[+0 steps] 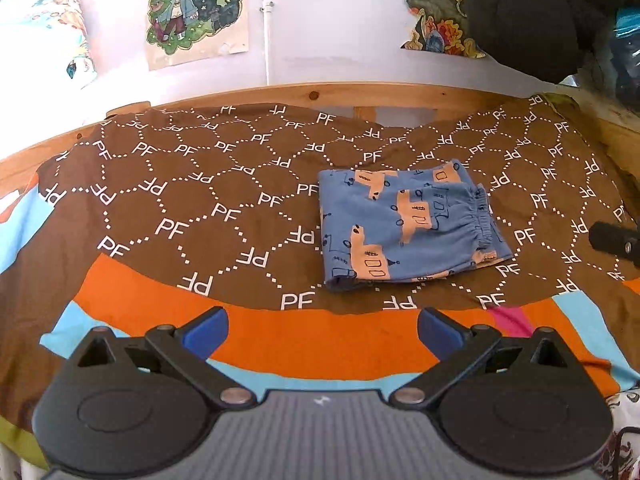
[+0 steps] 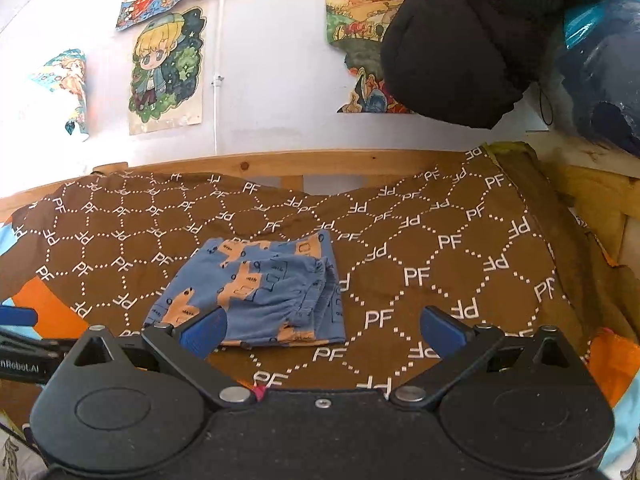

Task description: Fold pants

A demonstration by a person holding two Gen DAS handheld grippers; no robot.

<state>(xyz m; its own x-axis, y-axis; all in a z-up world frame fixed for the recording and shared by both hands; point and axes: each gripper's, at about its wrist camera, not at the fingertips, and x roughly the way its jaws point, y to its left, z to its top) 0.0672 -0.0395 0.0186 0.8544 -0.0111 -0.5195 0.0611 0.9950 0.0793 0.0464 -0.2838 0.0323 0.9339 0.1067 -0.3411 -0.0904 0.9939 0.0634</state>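
Note:
Small blue pants (image 1: 404, 224) with orange vehicle prints lie folded into a compact rectangle on the brown "PF" patterned bedspread (image 1: 192, 200), elastic waistband toward the right. My left gripper (image 1: 322, 334) is open and empty, hovering over the orange stripe in front of the pants. In the right wrist view the folded pants (image 2: 256, 300) lie just ahead and left of centre. My right gripper (image 2: 322, 332) is open and empty, its left fingertip (image 2: 206, 330) over the pants' near edge. The right gripper's tip (image 1: 614, 240) shows at the left view's right edge.
A wooden bed frame (image 1: 320, 94) runs along the back against a white wall with posters (image 1: 196, 8). A black soft object (image 1: 528, 16) and a blue plastic container (image 2: 604, 60) sit at the back right. The bedspread has orange and light blue stripes (image 1: 320, 344) near me.

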